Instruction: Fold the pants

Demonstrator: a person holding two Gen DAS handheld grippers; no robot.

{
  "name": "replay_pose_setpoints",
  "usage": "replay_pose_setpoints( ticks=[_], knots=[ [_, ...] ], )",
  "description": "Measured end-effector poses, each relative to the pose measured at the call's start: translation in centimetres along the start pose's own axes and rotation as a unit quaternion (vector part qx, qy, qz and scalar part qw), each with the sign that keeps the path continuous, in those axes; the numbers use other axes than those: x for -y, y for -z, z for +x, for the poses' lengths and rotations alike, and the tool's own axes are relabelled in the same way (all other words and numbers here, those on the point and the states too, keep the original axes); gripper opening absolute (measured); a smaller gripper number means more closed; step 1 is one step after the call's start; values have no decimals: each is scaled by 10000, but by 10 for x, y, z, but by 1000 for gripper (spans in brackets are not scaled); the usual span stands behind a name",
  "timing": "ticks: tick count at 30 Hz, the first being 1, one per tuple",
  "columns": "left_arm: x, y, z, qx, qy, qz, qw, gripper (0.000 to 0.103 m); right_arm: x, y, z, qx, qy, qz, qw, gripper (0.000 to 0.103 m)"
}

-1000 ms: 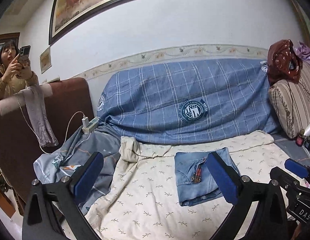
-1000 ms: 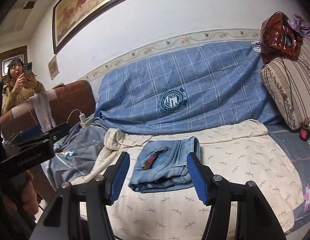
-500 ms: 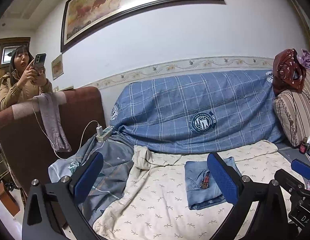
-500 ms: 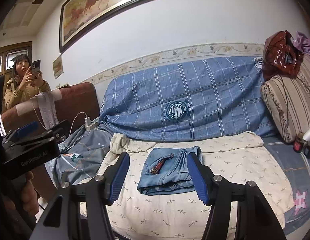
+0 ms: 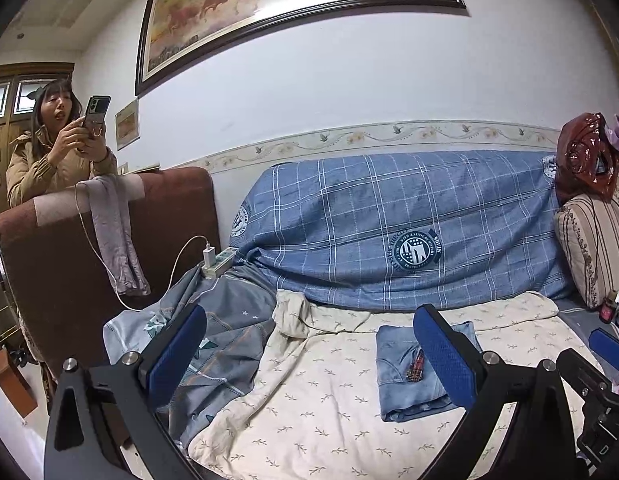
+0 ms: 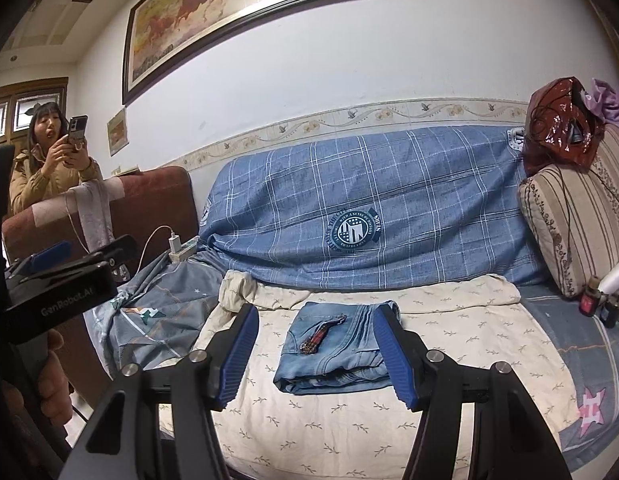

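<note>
The light blue denim pants (image 6: 335, 350) lie folded into a small rectangle on the cream leaf-print sheet (image 6: 349, 420) of the sofa seat, a plaid tag showing on top. They also show in the left wrist view (image 5: 413, 376). My right gripper (image 6: 319, 354) is open and empty, held back from the pants, which appear between its fingers. My left gripper (image 5: 309, 354) is open and empty, to the left and back from the pants. Neither gripper touches the cloth.
A blue plaid cover (image 6: 369, 208) drapes the sofa back. A grey-blue quilt (image 5: 213, 340) lies bunched at left beside a power strip (image 5: 217, 262). A striped cushion (image 6: 569, 216) and small bottles (image 6: 597, 300) sit at right. A person (image 5: 57, 148) stands behind a brown armchair (image 5: 69, 260).
Both grippers have pulled back and tilted up from the sofa. The folded pants look smaller and lower in both views and have not moved on the sheet.
</note>
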State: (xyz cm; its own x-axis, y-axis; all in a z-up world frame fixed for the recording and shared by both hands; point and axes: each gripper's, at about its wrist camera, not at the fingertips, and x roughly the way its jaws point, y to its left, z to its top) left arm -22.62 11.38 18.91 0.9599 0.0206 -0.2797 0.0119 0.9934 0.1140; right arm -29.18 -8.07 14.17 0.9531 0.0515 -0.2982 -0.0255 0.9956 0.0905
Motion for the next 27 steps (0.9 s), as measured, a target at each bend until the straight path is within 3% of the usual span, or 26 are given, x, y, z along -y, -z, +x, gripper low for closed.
replay_pose_setpoints(
  ticks=[27],
  knots=[
    [-5,2,2,-53,11,-43,10000,103,1,4,2,-7,154,-3,9999,63]
  ],
)
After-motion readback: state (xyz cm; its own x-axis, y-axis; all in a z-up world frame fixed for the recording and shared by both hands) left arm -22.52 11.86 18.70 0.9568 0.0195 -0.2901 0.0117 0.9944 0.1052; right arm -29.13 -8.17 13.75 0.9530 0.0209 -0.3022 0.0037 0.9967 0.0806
